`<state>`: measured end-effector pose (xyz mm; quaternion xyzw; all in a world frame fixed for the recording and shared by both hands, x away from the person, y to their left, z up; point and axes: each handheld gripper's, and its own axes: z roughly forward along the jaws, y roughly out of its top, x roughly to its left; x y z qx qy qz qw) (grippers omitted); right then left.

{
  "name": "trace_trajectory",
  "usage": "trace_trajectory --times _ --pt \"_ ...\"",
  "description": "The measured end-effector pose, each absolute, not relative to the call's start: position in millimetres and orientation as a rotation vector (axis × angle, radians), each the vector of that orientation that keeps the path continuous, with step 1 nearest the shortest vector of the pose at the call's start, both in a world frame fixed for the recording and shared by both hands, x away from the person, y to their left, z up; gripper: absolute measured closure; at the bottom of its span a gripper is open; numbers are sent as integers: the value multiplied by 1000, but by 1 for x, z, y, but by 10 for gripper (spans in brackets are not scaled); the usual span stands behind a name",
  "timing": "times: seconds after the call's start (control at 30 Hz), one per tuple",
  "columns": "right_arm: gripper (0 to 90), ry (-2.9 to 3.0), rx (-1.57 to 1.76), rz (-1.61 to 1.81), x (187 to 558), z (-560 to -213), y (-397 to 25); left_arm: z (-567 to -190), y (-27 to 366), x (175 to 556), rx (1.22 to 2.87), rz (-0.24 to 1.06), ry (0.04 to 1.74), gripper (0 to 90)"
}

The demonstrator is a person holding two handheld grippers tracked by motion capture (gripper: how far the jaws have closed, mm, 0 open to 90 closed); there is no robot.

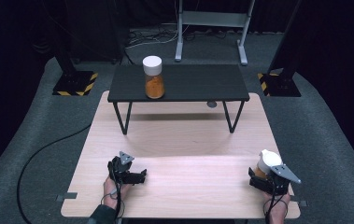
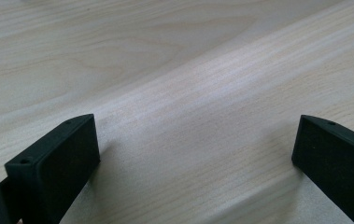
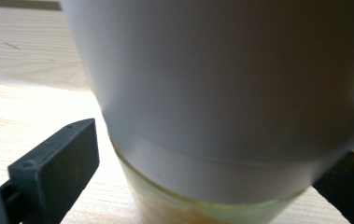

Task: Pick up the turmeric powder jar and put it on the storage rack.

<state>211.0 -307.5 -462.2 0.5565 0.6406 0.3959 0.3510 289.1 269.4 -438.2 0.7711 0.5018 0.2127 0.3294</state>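
A jar with a white lid and orange powder stands on the left part of a low black shelf. A second white-lidded jar stands at the wooden table's near right corner. My right gripper is open around it. In the right gripper view the jar sits between the jaws, with a narrow gap at the left finger. My left gripper rests near the front left, open and holding nothing. In the left gripper view it has bare wood between its jaws.
The black shelf stands on thin legs across the far half of the table. Behind it are a grey metal stand and two black bases with yellow-black stripes. A black cable runs over the grey floor at the left.
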Motion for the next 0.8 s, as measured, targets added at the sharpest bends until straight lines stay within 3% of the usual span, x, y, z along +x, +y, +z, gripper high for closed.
trace_trajectory --times 0.53,0.67,0.8 --pt "2 1675 1408 1090 215 -461 -327 -438 269 292 2020 552 1313 0" --pt "151 1690 1401 1096 213 -462 -328 -438 269 292 2019 553 1313 0" --pt "229 1676 1415 1095 210 -461 -326 -438 269 291 2019 553 1313 0"
